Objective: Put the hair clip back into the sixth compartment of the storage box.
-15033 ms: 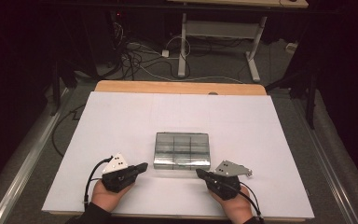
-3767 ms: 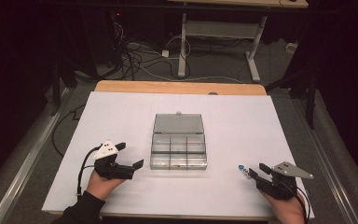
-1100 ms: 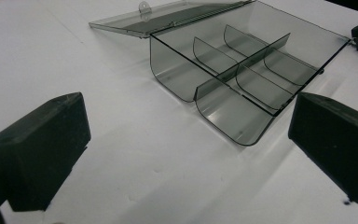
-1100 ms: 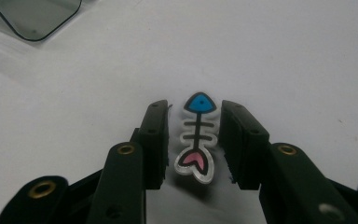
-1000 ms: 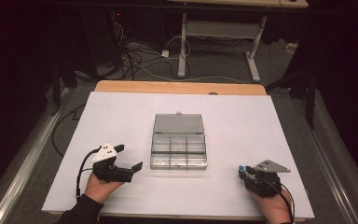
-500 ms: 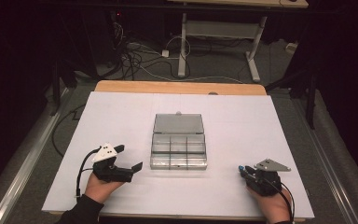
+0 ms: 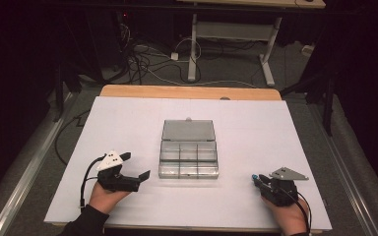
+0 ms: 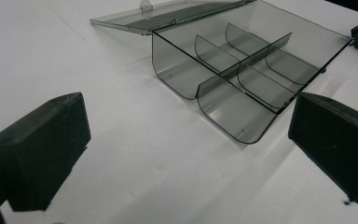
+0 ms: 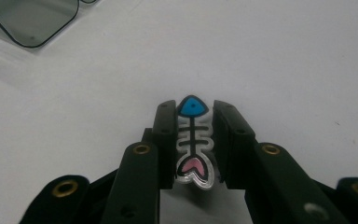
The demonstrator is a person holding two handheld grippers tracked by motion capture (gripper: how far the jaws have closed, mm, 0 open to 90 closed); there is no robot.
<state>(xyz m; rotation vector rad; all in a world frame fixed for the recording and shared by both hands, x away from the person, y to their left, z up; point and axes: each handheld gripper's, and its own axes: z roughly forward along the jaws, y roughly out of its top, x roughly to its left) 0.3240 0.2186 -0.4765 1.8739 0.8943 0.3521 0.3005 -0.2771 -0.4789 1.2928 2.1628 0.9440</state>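
The left gripper (image 7: 139,173) is held wide open on the white table (image 7: 275,128), with nothing between its jaws; the open clear box (image 7: 189,150) lies just beyond them. The right gripper (image 9: 195,122) has just been closing and is now clamped on a small fish-bone charm (image 9: 193,140), blue head forward. Fifteen seconds earlier, both grippers were placed beside the box, which was closed.

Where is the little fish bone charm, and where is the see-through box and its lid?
fish bone charm (image 9: 193,142): right gripper view, on its black spine between the right gripper's jaws.
clear compartment box (image 7: 189,159): high view, on the middle divider.
box lid (image 7: 187,130): high view, on the flat open panel.
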